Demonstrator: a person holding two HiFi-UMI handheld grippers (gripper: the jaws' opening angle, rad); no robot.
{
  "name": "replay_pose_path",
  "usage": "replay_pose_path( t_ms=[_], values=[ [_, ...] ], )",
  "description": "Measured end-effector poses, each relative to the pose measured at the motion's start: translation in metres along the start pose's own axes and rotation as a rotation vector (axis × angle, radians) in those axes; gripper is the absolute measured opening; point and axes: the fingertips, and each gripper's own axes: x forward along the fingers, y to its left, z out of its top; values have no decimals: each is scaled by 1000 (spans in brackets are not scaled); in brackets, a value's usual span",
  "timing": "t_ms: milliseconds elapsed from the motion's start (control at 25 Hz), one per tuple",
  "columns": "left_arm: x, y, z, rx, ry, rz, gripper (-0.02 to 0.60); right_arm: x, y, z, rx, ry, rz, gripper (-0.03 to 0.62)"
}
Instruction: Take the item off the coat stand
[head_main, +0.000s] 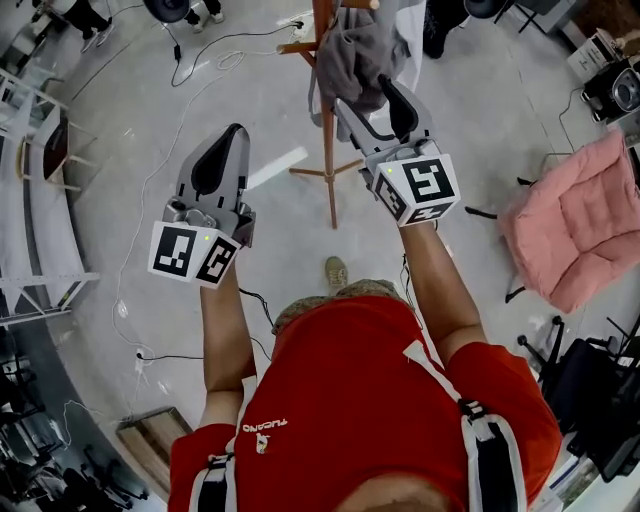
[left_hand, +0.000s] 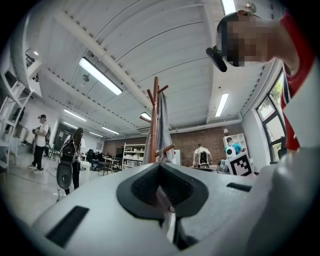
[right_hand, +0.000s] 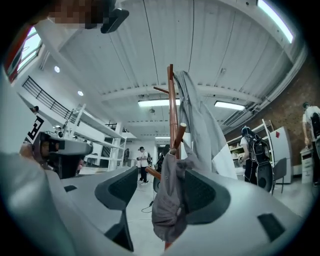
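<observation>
A wooden coat stand stands on the floor ahead of me, and a grey cap-like cloth item hangs from one of its pegs. In the right gripper view this grey item dangles off a peg of the stand, between the two jaws. My right gripper is open around it; the cloth lies against the right-hand pad, the left pad stands apart. A longer grey and white garment hangs higher up. My left gripper is shut, empty, left of the stand.
A pink cushioned chair stands at the right. Cables trail across the floor beyond the stand. White shelving lines the left side. People stand further back in the room.
</observation>
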Motion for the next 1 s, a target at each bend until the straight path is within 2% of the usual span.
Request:
replay_pose_path(
  t_ms=[320,560,600,640,720,760,800,1000],
  values=[
    [39,43,-2,-3,11,-17,9,64,-26,-21,-9,95,-45,314],
    [54,63,-5,-5,17,-83,9,87,-30,-28,-34,107,-89,306],
    [56,65,-4,-2,19,-100,9,88,-31,-27,-39,100,-107,271],
    [57,66,-4,2,19,-117,9,88,-32,-26,-46,94,-123,201],
    [60,68,-3,6,20,-144,9,88,-34,-23,-60,85,-144,103],
    [61,69,-3,5,20,-155,9,89,-34,-22,-66,84,-149,74],
    [63,70,-3,3,21,-164,9,89,-34,-21,-71,83,-151,52],
    [67,73,-4,-13,12,-206,9,83,-32,-6,-104,53,-172,40]
  ],
)
